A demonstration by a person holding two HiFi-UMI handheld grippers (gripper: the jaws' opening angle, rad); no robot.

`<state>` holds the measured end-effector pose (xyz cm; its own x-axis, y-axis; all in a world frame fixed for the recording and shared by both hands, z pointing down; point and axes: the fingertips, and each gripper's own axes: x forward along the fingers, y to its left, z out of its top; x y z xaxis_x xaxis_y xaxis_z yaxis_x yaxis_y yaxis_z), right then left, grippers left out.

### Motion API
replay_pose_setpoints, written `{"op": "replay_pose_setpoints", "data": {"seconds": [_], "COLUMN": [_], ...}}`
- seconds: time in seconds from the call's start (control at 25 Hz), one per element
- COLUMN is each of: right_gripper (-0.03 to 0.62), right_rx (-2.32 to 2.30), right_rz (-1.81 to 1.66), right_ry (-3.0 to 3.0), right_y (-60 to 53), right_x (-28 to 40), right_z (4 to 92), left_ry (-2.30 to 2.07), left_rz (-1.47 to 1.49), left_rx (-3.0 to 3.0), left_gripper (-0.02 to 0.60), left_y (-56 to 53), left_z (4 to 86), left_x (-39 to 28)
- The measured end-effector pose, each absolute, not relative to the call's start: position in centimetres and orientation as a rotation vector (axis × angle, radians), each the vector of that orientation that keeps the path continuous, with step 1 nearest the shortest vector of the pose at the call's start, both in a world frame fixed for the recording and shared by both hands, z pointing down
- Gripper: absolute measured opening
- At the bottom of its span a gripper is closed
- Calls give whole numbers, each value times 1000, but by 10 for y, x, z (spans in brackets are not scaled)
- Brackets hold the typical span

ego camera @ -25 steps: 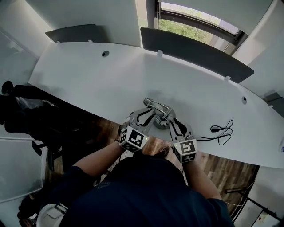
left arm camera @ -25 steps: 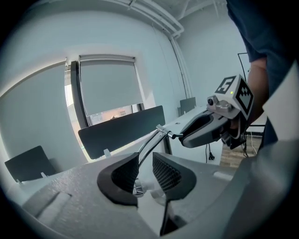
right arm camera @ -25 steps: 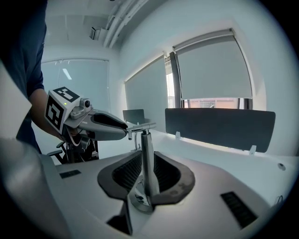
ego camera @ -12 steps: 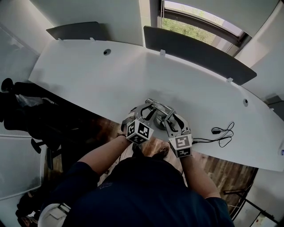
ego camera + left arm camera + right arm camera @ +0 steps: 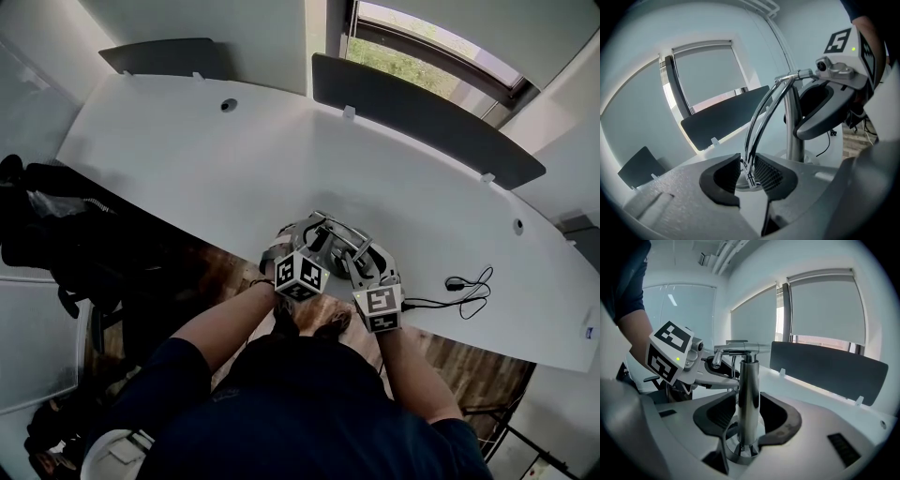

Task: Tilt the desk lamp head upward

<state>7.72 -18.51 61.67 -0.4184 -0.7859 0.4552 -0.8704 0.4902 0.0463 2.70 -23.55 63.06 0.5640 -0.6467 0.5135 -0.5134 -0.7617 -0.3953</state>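
A chrome desk lamp [image 5: 324, 232] stands near the front edge of the white desk [image 5: 187, 159]. My left gripper [image 5: 306, 247] reaches it from the left. In the left gripper view its jaws [image 5: 747, 171] are open around the lamp's thin curved rods [image 5: 761, 115]; the rods lie against one pad. My right gripper [image 5: 356, 257] comes from the right. Its jaws [image 5: 749, 416] are open around the upright chrome post [image 5: 747, 394], just above the round base [image 5: 740, 454], with slim gaps on both sides. I cannot pick out the lamp head.
A black cable [image 5: 469, 281] lies coiled on the desk to the right of the lamp. Dark divider panels [image 5: 422, 117] stand along the desk's far edge, below a window. A dark office chair [image 5: 56, 225] sits off the desk's left end.
Both grippers have closed in on the lamp; the left moved right and the right moved up and left, so their marker cubes now sit closer together.
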Motion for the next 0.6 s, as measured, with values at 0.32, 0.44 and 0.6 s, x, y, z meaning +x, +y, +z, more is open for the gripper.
{"op": "replay_pose_setpoints", "data": {"seconds": [0.32,0.44,0.6], "right_gripper": [138,138,138], "right_rx": [1393,1402,1395], "right_rz": [297,306,318], "right_ry": [-2302,-2280,-2288], "right_y": [-188,-187,-187], "right_x": [78,79,77], "right_z": [620,620,622], "left_ry": [895,870,872], "left_rz": [-1030,-1060,-1079], "left_rx": [-2526,-2520,-2508], "left_gripper": [83,83,81], "left_y": [-236,-235,-237], "left_z": [632,633,629], "left_x": [27,27,26]}}
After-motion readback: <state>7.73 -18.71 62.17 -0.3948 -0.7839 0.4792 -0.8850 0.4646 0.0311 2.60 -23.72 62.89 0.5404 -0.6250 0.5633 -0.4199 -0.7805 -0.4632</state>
